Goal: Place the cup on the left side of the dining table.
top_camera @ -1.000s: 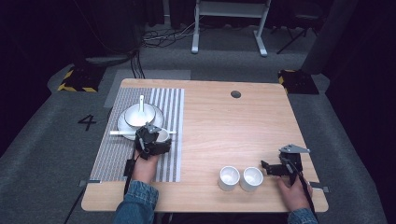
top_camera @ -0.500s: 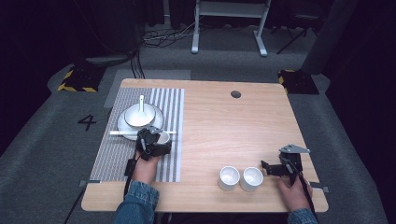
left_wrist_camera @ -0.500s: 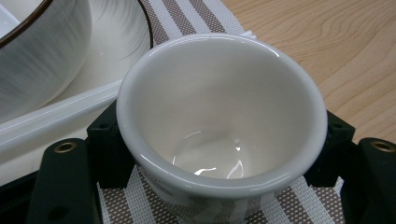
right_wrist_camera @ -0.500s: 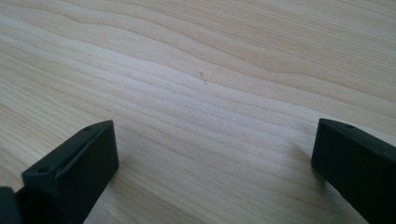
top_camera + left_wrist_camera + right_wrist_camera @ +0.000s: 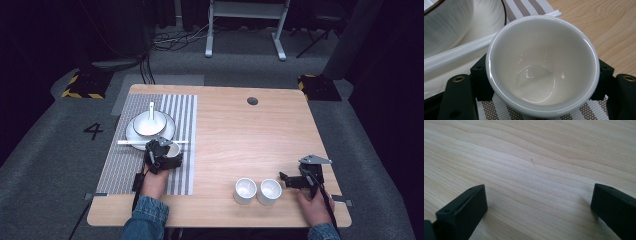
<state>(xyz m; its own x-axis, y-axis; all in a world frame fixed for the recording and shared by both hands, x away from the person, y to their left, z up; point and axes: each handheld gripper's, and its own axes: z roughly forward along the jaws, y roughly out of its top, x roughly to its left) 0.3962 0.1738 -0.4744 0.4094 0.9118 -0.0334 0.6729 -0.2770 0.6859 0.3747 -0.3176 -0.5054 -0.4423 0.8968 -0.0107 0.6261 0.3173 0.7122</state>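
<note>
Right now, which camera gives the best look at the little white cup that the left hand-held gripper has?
The left gripper view: the cup sits close up between the black jaws, empty inside. In the high view it is small and partly hidden by the left hand-held gripper. The right gripper view looks at bare wood.

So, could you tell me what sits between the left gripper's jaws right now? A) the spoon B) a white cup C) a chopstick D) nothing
B: the left gripper has a jaw on each side of the white cup, over the striped placemat.
</note>
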